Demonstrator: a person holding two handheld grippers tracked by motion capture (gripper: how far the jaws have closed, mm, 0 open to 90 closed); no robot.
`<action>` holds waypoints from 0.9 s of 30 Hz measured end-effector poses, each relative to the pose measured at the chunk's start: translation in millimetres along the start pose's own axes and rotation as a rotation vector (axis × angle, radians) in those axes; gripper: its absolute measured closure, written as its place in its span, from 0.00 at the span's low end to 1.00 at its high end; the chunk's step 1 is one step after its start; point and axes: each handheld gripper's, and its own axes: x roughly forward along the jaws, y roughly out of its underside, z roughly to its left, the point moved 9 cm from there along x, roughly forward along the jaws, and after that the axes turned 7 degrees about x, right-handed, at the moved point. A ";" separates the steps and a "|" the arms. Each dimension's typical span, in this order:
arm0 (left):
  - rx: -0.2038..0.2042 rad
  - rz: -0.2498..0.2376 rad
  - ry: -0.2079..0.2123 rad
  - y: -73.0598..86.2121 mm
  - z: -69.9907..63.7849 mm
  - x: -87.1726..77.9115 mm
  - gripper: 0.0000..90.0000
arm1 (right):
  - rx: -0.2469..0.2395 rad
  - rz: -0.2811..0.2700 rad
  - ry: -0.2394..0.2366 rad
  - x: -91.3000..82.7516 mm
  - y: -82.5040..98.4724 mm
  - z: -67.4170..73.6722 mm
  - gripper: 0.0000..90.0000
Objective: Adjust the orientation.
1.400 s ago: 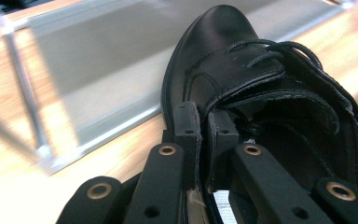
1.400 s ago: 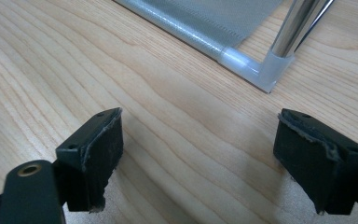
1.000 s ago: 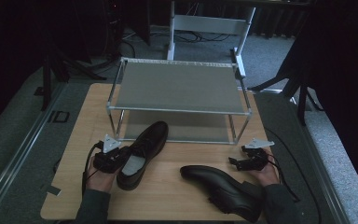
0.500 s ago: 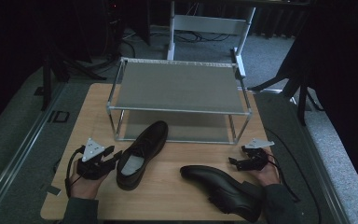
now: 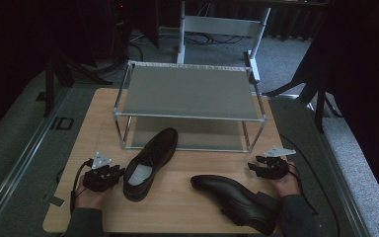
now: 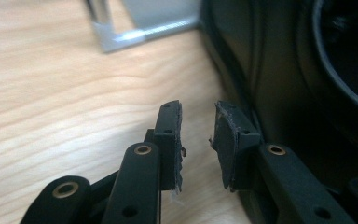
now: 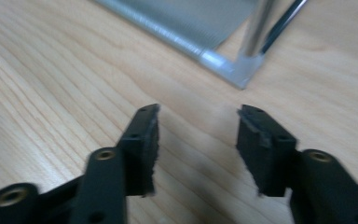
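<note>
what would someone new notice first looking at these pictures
Two black dress shoes on the wooden table: the upright shoe stands left of centre with its toe toward the rack, and the other shoe lies near the front right. Behind them stands a silver two-shelf rack. The left tool sits open right beside the upright shoe, and the right tool is open over bare wood; both have just been closing with nothing between the jaws.
</note>
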 end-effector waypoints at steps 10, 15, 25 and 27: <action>-0.001 0.032 0.020 4.5 -14.7 7.8 0.89 | -0.036 -0.048 -0.014 -54.0 -20.1 25.7 0.55; 0.000 0.026 0.038 5.1 -23.2 7.2 0.90 | -0.085 -0.082 -0.029 -77.5 -32.8 47.2 0.55; 0.025 0.025 0.080 4.7 -47.4 8.6 0.92 | -0.159 -0.114 -0.134 -106.0 -40.1 99.8 0.53; 0.022 0.024 0.087 4.4 -49.5 9.2 0.92 | -0.171 -0.109 -0.143 -105.9 -37.9 104.7 0.53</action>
